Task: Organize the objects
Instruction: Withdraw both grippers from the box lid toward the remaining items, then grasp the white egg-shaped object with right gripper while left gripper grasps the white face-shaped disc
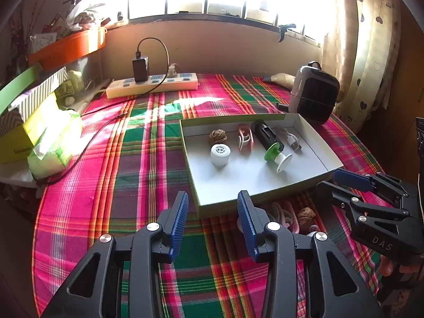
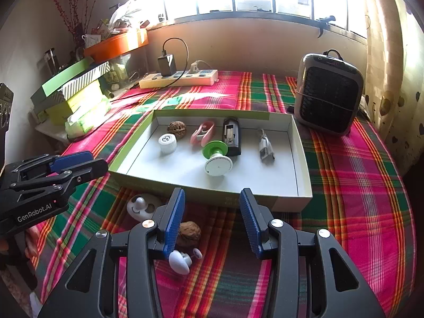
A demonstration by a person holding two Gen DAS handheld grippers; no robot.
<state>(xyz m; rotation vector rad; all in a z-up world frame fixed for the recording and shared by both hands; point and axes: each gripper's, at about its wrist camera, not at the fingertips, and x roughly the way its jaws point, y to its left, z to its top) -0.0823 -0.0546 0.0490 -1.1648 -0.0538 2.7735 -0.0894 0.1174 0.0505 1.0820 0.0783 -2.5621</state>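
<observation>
— Our right gripper [image 2: 212,222] and left gripper [image 1: 212,222]?
— Both gape wide, holding nothing.
— Where's the walnut [image 2: 188,235]?
— On the tabletop [image 2: 357,185], just near of the box [image 2: 299,196], beside our right gripper.

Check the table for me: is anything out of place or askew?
Yes. A walnut, a white smiley piece and a small white earbud-like item lie on the cloth, outside the box. Nothing spilled or visibly damaged.
</observation>
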